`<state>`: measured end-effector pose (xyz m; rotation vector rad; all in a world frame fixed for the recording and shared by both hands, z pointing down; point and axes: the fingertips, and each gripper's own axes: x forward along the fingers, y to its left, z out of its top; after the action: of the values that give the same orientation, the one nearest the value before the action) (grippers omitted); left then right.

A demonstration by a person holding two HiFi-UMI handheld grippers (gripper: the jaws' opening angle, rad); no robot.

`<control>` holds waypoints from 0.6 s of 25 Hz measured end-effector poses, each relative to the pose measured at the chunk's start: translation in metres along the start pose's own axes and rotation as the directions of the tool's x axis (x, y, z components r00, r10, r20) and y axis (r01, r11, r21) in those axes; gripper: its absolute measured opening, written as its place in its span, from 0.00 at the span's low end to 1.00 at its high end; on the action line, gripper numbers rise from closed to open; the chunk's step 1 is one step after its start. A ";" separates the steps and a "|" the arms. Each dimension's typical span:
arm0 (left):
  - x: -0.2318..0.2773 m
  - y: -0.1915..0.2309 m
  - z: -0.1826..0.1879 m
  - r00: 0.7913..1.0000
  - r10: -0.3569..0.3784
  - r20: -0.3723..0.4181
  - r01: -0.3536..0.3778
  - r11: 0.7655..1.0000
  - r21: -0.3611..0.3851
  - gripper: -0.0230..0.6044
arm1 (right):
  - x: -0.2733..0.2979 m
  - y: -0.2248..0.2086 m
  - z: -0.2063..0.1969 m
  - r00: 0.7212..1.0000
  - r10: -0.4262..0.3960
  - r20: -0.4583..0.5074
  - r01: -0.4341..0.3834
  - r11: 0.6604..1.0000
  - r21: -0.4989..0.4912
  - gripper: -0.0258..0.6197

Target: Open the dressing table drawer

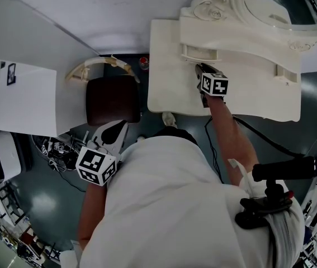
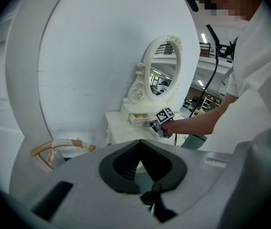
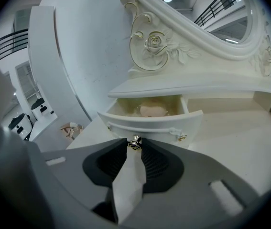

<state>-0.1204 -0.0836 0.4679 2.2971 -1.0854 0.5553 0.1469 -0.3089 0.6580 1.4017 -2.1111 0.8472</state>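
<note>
**mk_tinker:** How much room is there around the drawer [image 3: 149, 123]?

**benchrat:** Plenty. It sits in the low shelf under the mirror [image 3: 211, 13], at the back of the dressing table [image 1: 169, 82], and its curved front stands out over the tabletop. The top is bare in front of it and off to the right, all the way to the table's near edge. The curved white wall [image 3: 78, 56] is close on the left. A dark-seated chair [image 1: 112, 99] stands just beside the table's left edge.

**mk_tinker:** And the claws?

**benchrat:** The right claw [image 3: 135, 143] is narrow and pinched on the little metal knob [image 3: 135, 142] in the middle of the drawer front, so the drawer is right at its tips. Inside the drawer there's a pale pinkish thing [image 3: 153, 109]; I can't tell what it is. The left claw [image 1: 116, 128] is well apart from all that, low by the chair, with its tips together on nothing.

**mk_tinker:** Any labels?

**benchrat:** Just the black-and-white squares on the right claw's cube [image 1: 214, 85]. No lettering I can read.
</note>
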 end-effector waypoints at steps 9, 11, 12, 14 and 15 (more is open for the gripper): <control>-0.013 -0.006 -0.007 1.000 0.004 0.004 -0.004 1.000 0.001 0.04 | -0.005 -0.001 -0.002 1.000 -0.024 0.011 0.024 1.000 -0.015 0.26; -0.017 -0.007 -0.010 1.000 0.002 0.007 -0.002 1.000 0.004 0.04 | -0.010 0.001 -0.005 1.000 -0.030 0.011 0.030 0.999 -0.012 0.28; -0.019 -0.008 -0.011 1.000 0.001 0.010 -0.001 1.000 0.006 0.04 | -0.012 0.002 -0.008 0.999 -0.032 0.009 0.033 0.999 -0.011 0.27; -0.022 -0.010 -0.014 1.000 -0.006 0.016 0.006 1.000 0.010 0.04 | -0.019 0.005 -0.015 0.999 -0.039 0.006 0.039 0.999 -0.009 0.27; -0.025 -0.011 -0.016 1.000 -0.010 0.019 0.010 1.000 0.012 0.04 | -0.023 0.007 -0.020 0.999 -0.041 0.003 0.041 0.999 -0.006 0.26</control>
<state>-0.1286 -0.0536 0.4634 2.3217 -1.0817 0.5379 0.1498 -0.2777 0.6551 1.4392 -2.0780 0.8224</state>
